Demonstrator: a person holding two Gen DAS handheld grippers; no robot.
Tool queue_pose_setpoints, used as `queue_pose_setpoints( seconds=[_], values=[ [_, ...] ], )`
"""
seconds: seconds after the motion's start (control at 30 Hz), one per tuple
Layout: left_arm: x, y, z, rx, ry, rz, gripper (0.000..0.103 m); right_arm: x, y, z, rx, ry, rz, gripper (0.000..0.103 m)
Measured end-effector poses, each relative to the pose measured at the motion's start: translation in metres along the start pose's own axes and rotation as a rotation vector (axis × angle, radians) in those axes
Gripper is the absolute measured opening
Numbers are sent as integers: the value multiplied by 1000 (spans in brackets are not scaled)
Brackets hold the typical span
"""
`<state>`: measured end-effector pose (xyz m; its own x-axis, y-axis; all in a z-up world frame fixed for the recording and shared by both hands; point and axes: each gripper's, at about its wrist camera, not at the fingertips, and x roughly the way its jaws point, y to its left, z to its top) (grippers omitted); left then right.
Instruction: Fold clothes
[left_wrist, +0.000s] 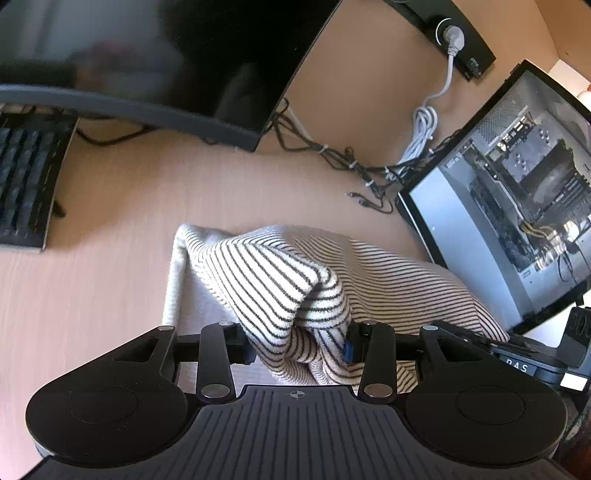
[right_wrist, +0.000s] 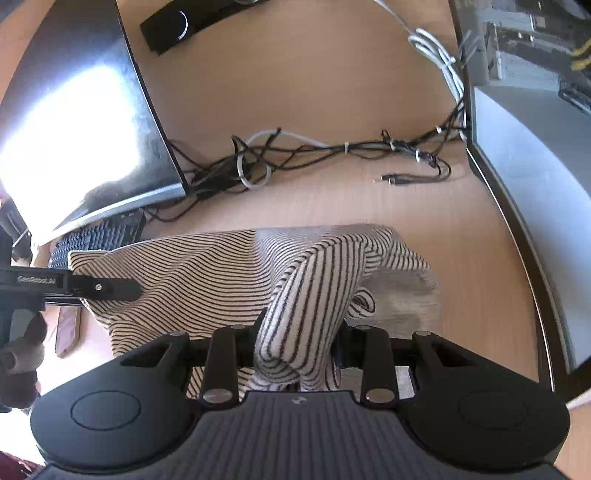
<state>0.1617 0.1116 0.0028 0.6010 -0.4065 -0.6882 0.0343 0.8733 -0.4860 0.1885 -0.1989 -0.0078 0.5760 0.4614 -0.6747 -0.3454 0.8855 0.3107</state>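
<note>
Striped top (left_wrist: 280, 273) bunched mid-desk (left_wrist: 110, 302), left gripper (left_wrist: 299, 343) and right gripper (right_wrist: 297, 350) each clamped on lifted cloth, likely to fold it over

left gripper (left_wrist: 299, 343): matte black, ribbed grey centre plate, round side discs, silver rivets, blue pad on one of its fingers (left_wrist: 347, 350)
right gripper (right_wrist: 297, 345): same black build, crosshair mark at 6 o'clock

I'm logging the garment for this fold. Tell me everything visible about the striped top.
The striped top is cream knit with thin dark stripes and a plain ribbed hem. It lies bunched on the wooden desk, partly lifted. The left gripper and right gripper each pinch a raised fold.
</note>
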Motion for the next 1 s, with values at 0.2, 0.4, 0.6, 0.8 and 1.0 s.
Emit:
queue_pose_setpoints(
  seconds=[0.2,0.4,0.6,0.8,1.0],
  values=[
    [5,12,-30,-7,78,13,44,15,-4,-20,-58,53,-81,33],
    [15,17,-45,-5,128,42,49,21,-10,-26,-84,63,-134,51],
    [-8,14,-30,52,60,65,58,3,-3,-19,-143,18,-188,64],
    [-41,-17,-4,176,-112,51,81,-23,5,2,-124,-112,-155,65],
    [-2,-24,-9,160,-10,-4,86,-2,6,-6,-90,-63,-45,65]
  ],
)
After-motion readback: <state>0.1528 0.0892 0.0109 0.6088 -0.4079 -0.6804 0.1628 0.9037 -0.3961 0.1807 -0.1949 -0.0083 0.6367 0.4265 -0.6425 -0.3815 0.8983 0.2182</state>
